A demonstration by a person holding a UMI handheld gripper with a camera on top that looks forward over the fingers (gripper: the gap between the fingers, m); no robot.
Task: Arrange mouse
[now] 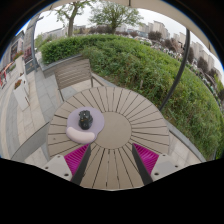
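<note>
One mouse [85, 120] on pad [82, 132], claw [111, 157] open

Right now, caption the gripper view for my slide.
Open hand-held gripper hovering short of a dark mouse on a round white pad.

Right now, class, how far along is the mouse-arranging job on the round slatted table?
Done: the dark mouse already sits on the pale round mouse pad on the wooden table. In hand: nothing; the gripper is open, short of the mouse. Left: reaching forward-left, gripping and positioning it.
</note>
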